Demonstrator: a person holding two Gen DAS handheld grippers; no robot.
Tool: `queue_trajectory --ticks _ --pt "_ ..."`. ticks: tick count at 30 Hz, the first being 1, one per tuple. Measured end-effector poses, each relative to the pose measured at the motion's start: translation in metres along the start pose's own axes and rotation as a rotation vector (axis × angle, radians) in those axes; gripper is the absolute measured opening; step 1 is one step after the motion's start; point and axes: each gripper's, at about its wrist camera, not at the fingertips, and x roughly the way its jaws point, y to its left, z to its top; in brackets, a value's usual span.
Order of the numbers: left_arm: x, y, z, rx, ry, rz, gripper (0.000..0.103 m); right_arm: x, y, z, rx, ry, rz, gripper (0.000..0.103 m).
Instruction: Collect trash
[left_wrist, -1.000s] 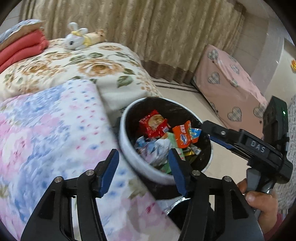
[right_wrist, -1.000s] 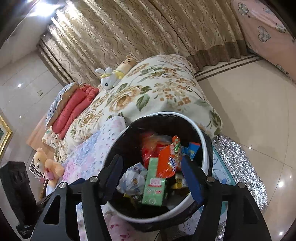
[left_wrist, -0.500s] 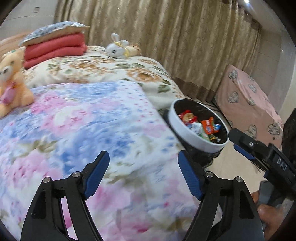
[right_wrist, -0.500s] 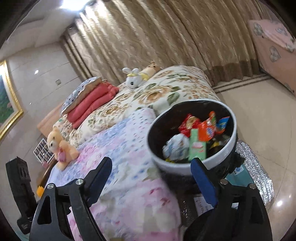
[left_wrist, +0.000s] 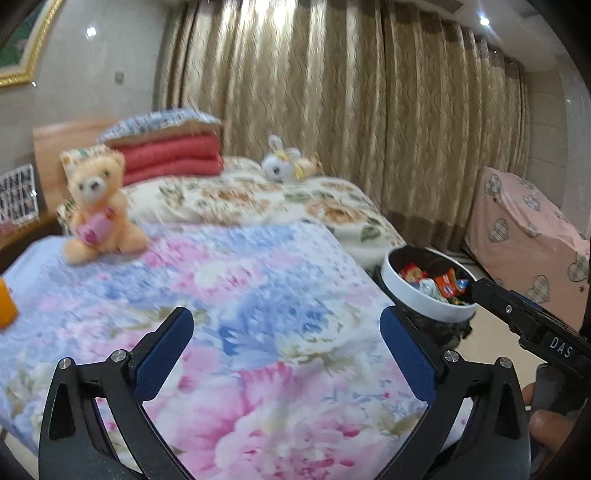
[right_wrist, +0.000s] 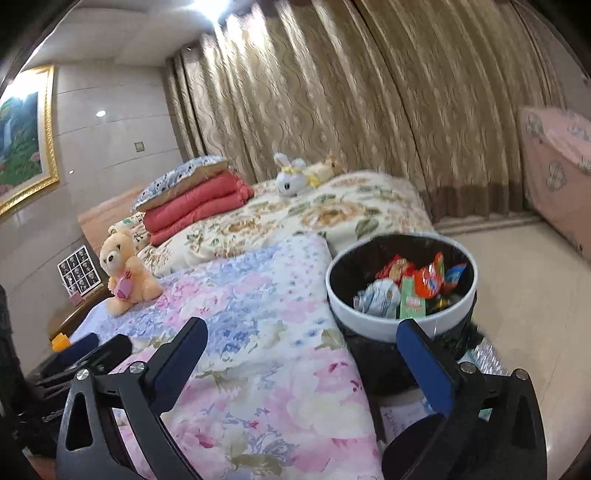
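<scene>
Far left on the bed (left_wrist: 258, 295), a teddy bear (left_wrist: 99, 206) sits on the pink and blue floral quilt (right_wrist: 258, 332), with folded red blankets (left_wrist: 173, 158) behind it. Nearer, the left tongs (left_wrist: 284, 354) hang over the quilt, jaws opening with nothing between them. Beside the bed's right edge stands the white-rimmed trash bin (right_wrist: 369, 321), full of wrappers (right_wrist: 410, 288). Just near of it, the right tongs (right_wrist: 299, 365) are likewise opening and empty.

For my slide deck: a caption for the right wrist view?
Right hand-held gripper opening, empty, beside wrapper-filled trash bin and floral bed.
</scene>
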Motion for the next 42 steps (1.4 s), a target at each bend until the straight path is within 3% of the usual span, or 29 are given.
queue_trajectory --ticks 13,42 --pt "-0.011 0.003 -0.019 0.049 -0.078 0.1 0.103 0.001 0.009 -0.023 -0.077 -0.111 -0.052 0.103" --pt "-0.017 0.001 -0.024 0.037 -0.098 0.118 0.103 0.001 0.015 -0.03 -0.104 -0.103 -0.054 0.103"
